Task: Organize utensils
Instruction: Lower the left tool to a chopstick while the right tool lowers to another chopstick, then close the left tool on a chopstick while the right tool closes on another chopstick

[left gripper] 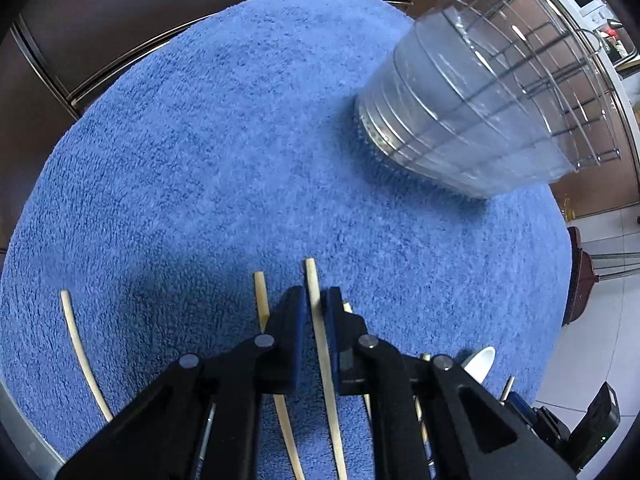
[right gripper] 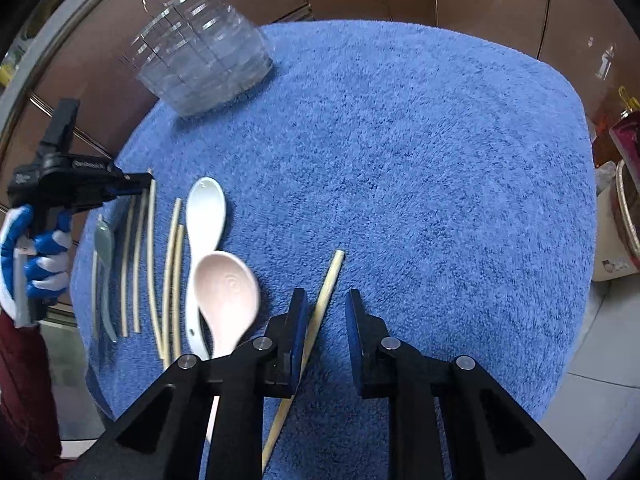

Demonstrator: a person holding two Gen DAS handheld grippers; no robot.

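Note:
In the left wrist view my left gripper [left gripper: 314, 296] is shut on a pale wooden chopstick [left gripper: 311, 276] lying on the blue towel [left gripper: 224, 152]. Two more chopsticks [left gripper: 80, 352] lie to its left. From the right wrist view, the left gripper [right gripper: 136, 188] sits over a row of several chopsticks [right gripper: 150, 248], held by a gloved hand [right gripper: 40, 256]. My right gripper [right gripper: 326, 300] is open around a single chopstick [right gripper: 334, 268] that lies against its left finger [right gripper: 298, 312]. A white spoon [right gripper: 206, 208], a pink spoon [right gripper: 228, 292] and a grey-green spoon [right gripper: 105, 240] lie beside them.
A clear plastic utensil holder with a wire frame [left gripper: 472, 112] [right gripper: 204, 64] stands at the towel's far corner. The towel's middle and right side [right gripper: 420, 180] are bare. A white spoon's tip [left gripper: 480, 362] shows behind my left gripper. Boxes [right gripper: 624, 140] stand beyond the right edge.

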